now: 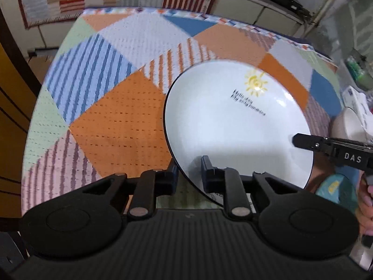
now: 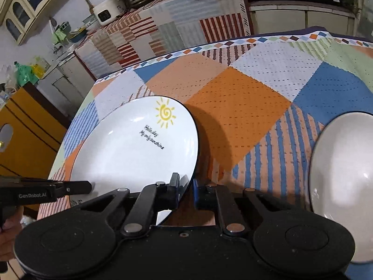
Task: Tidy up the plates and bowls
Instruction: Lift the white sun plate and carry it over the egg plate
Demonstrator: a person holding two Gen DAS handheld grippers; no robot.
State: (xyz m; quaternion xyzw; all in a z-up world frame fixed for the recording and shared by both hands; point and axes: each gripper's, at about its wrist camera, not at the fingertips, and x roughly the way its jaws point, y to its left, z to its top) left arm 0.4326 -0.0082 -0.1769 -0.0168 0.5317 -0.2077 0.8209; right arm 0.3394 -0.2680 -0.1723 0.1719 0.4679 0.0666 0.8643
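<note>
Patchwork cloth on table (image 2: 244,107), same cloth over counter (image 2: 144,32) w/ cookers, cream cabinets (image 2: 21,7) behind.

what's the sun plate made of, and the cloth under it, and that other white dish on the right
Sun plate: likely glazed ceramic; glossy white, sharp glare, thin dark rim, printed sun and lettering.
Tablecloth: woven or knitted fabric, matt, with a dotted, textured weave in patchwork colours.
White bowl: probably glazed ceramic too; smooth, soft reflections, dark rim line.
</note>
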